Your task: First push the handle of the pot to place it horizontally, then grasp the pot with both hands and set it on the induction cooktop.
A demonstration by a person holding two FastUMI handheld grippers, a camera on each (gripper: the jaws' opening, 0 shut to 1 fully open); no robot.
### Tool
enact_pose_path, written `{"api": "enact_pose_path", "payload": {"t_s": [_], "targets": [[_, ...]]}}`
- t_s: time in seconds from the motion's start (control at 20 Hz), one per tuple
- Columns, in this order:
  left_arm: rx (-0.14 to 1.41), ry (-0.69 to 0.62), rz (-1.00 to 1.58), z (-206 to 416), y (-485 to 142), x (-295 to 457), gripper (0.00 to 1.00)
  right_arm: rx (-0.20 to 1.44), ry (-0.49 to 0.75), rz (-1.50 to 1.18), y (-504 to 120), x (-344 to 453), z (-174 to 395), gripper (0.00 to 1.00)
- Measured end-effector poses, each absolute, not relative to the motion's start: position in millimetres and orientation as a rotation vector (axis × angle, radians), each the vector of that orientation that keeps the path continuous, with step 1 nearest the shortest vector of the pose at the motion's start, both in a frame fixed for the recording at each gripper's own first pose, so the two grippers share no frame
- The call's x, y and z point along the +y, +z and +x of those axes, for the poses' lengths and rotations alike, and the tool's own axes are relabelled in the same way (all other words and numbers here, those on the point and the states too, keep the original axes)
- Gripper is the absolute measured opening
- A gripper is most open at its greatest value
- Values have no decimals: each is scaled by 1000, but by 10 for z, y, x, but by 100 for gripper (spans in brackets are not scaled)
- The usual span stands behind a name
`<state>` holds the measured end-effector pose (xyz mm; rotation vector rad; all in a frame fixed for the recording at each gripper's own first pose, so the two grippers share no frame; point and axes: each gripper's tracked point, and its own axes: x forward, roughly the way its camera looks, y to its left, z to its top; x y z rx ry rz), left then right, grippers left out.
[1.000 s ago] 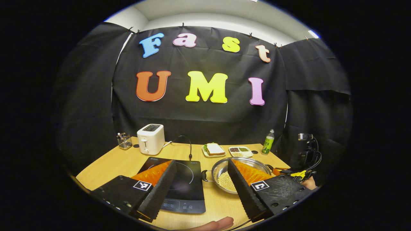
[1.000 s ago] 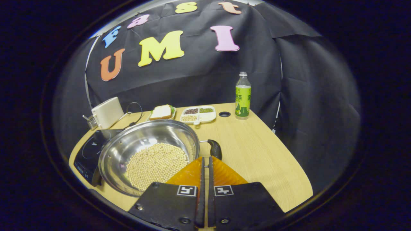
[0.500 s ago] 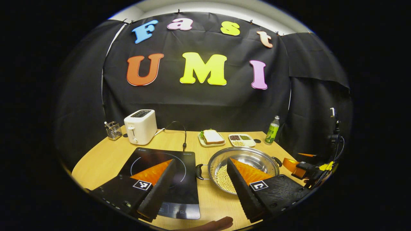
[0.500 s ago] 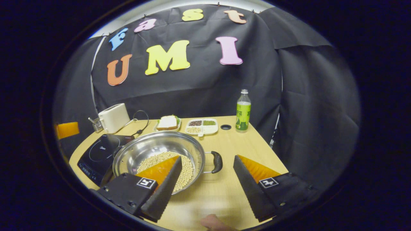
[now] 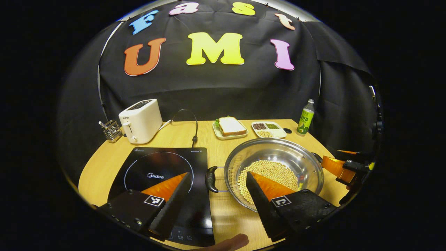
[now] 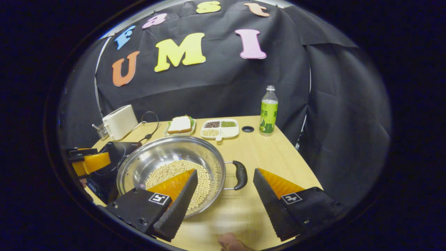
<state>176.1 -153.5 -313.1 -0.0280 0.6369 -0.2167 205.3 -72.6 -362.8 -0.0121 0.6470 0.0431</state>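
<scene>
Left gripper view: left gripper (image 5: pixel 217 173), fingers spread wide, holding nothing, hovering above the table (image 5: pixel 104 164). Pot (image 5: pixel 275 164), steel, holding pale beans (image 5: pixel 268 176), stands on the table just right of the induction cooktop (image 5: pixel 163 181); its near black handle (image 5: pixel 210 179) lies between the fingers. Behind the pot: sandwich plate (image 5: pixel 230 127), divided dish (image 5: pixel 269 128), green bottle (image 5: pixel 305 117). Toaster (image 5: pixel 140 120) and wire holder (image 5: pixel 111 130) well left of the pot. Right gripper (image 5: pixel 339 166) at the pot's far side. Right gripper view: right gripper (image 6: pixel 224 174), fingers wide apart, empty; the pot's (image 6: pixel 167 160) other handle (image 6: pixel 240 174) between them. Induction cooktop (image 6: pixel 115 150) beyond the pot, with the left gripper (image 6: pixel 89 161) over it.
</scene>
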Motion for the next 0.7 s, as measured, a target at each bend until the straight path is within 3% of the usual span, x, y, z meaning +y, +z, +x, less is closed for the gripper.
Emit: {"api": "enact_pose_path", "payload": {"t_s": [0.7], "targets": [[757,-189,-52,2209,-3797,-1572,93,751,39,-24,-4274,-758,2474,97]]}}
